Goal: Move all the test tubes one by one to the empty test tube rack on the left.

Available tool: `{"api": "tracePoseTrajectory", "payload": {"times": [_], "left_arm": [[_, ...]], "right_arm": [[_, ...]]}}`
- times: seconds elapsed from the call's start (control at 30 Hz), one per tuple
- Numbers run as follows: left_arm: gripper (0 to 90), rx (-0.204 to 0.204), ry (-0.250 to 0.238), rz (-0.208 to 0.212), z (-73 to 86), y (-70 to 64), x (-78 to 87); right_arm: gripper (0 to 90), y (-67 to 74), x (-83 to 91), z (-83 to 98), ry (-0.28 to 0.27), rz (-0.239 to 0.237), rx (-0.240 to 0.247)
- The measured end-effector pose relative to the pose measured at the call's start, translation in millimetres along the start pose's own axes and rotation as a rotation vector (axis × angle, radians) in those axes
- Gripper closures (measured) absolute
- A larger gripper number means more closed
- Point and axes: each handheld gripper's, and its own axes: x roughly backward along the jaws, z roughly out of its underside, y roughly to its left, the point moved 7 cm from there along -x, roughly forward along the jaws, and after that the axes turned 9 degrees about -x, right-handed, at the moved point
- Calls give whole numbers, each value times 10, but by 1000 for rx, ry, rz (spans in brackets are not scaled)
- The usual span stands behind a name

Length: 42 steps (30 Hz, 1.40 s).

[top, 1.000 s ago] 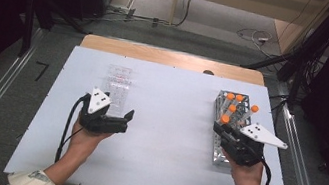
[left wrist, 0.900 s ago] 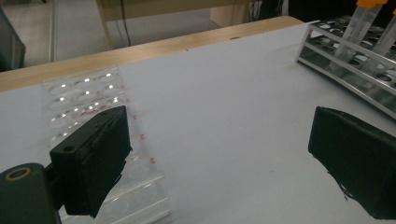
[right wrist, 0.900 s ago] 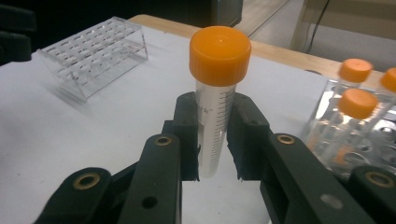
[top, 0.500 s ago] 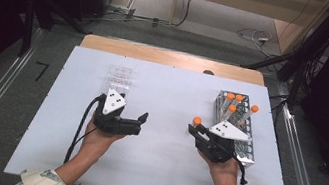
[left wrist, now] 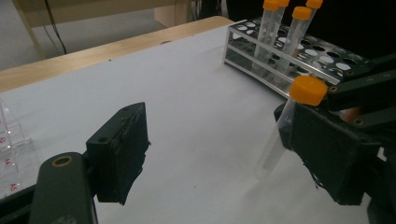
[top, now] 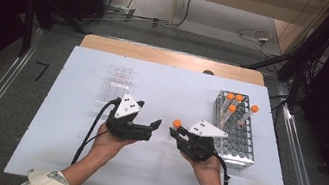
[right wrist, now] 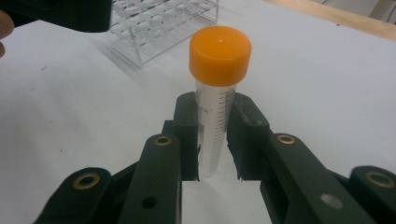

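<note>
Clamping an orange-capped tube [right wrist: 215, 100], the right claw [top: 177, 134] faces the wide-open, empty left claw [top: 153, 126] across bare table [top: 173, 91].

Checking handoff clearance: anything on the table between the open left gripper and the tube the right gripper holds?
Nothing: in the high view, bare white table separates the left gripper from the tube in the right gripper.

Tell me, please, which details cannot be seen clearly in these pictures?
- Printed scale on the clear orange-capped plastic tube: right gripper view, partly covered by the right gripper, digits too small.
- Red labels on the clear acrylic rack: left gripper view, cut by the frame edge, blurred.
- Empty holes of the metal tube rack: high view, too small to count.
</note>
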Motion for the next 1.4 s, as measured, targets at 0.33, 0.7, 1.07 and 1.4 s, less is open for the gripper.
{"api": "tracePoseTrajectory", "payload": {"times": [0.33,0.7,1.07,1.4], "left_arm": [[333,-73,12,39,20,-155,-40],[538,-100,11,50,38,-185,-56],[699,-102,16,72,66,-198,-66],[711,-78,3,65,20,-137,-63]], "right_arm": [[719,218,-228,-14,40,-44,36],[719,339,-287,-65,38,-74,49],[719,384,-287,-99,35,-85,46],[517,367,-266,-108,44,-121,32]]}}
